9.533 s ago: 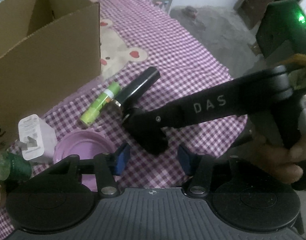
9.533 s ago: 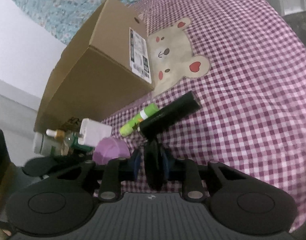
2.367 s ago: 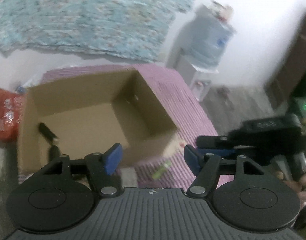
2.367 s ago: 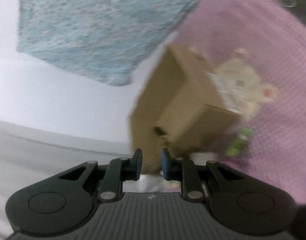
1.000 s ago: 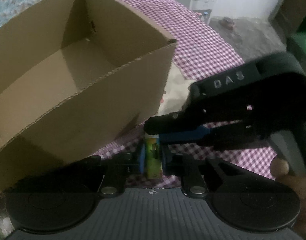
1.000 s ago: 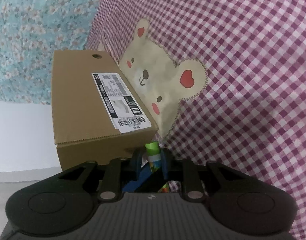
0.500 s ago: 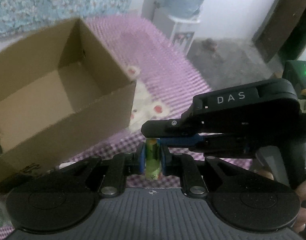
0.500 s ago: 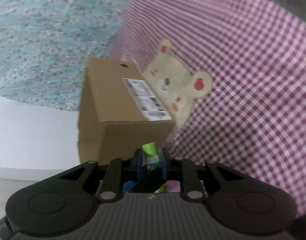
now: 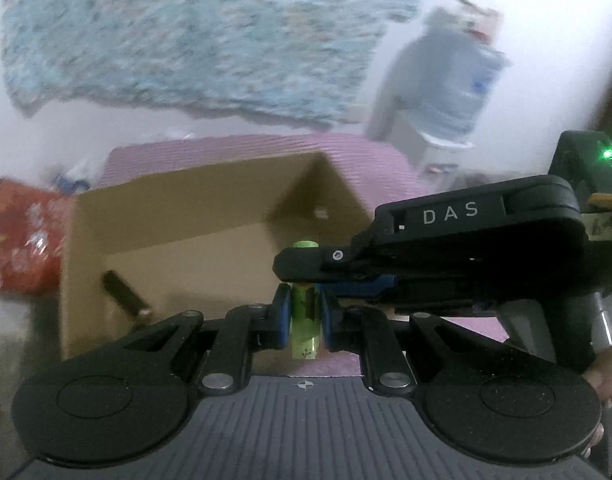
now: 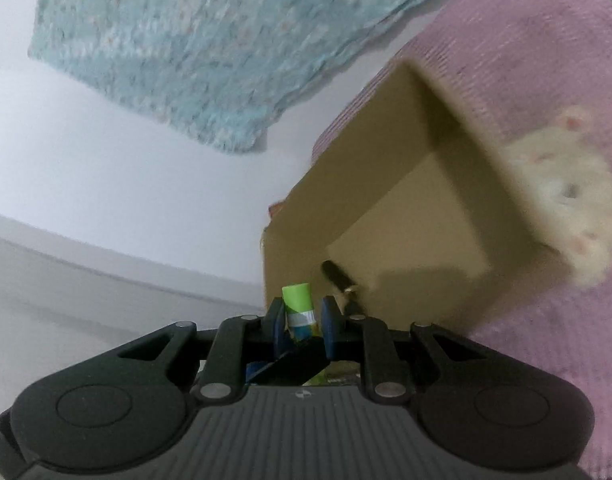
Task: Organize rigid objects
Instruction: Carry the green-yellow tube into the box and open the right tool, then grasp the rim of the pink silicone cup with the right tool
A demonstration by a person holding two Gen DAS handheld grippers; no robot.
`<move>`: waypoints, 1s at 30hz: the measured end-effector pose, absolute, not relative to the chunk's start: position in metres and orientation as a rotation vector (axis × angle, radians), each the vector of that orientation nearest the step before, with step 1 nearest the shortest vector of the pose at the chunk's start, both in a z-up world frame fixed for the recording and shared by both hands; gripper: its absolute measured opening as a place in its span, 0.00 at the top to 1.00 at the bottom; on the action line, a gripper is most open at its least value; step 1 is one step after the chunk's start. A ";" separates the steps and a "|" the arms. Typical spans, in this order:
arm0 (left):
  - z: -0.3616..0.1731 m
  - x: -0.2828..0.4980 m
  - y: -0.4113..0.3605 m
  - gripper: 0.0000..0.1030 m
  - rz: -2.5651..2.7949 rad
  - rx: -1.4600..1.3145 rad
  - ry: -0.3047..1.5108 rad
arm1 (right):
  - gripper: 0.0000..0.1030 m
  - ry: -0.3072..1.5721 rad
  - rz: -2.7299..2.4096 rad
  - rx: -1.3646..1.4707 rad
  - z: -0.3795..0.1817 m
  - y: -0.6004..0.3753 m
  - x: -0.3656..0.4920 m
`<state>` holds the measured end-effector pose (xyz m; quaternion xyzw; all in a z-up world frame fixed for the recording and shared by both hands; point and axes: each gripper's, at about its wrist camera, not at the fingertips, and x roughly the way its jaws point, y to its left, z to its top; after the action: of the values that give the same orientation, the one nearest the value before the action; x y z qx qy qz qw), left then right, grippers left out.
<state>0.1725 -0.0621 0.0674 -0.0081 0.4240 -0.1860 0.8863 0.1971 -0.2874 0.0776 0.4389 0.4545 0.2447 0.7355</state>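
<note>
Green glue stick [image 9: 303,304] | I had both grippers, left [image 9: 303,314] and right [image 10: 303,320], clamped on it | best released low inside cardboard box [image 9: 209,216].

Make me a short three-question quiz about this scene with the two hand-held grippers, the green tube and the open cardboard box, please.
1. True or false: both the left gripper and the right gripper are shut on the small lime-green cylindrical tube.
2. What already lies in the open brown cardboard box?
A. a black cylinder
B. a white plug
C. nothing
3. Fill in: the box stands on a ___-checked cloth.

Key: 1 true; 2 A, the black cylinder; 3 purple.
</note>
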 end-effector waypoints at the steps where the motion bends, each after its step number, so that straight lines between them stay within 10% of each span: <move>1: 0.064 0.184 -0.058 0.86 -0.363 -0.024 0.903 | 0.80 1.020 0.548 0.949 0.077 -0.278 0.211; 13: 0.009 0.282 -0.026 0.76 -0.033 -0.016 1.079 | 0.78 1.306 0.584 0.891 0.005 -0.188 0.350; 30: 0.084 0.191 -0.020 0.38 -0.203 -0.118 0.871 | 0.77 1.091 0.682 1.083 0.051 -0.274 0.273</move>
<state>0.1905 -0.0196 0.0839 -0.0571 0.4211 -0.0982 0.8999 0.2734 -0.2741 0.0508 0.4797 0.4833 0.3024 0.6670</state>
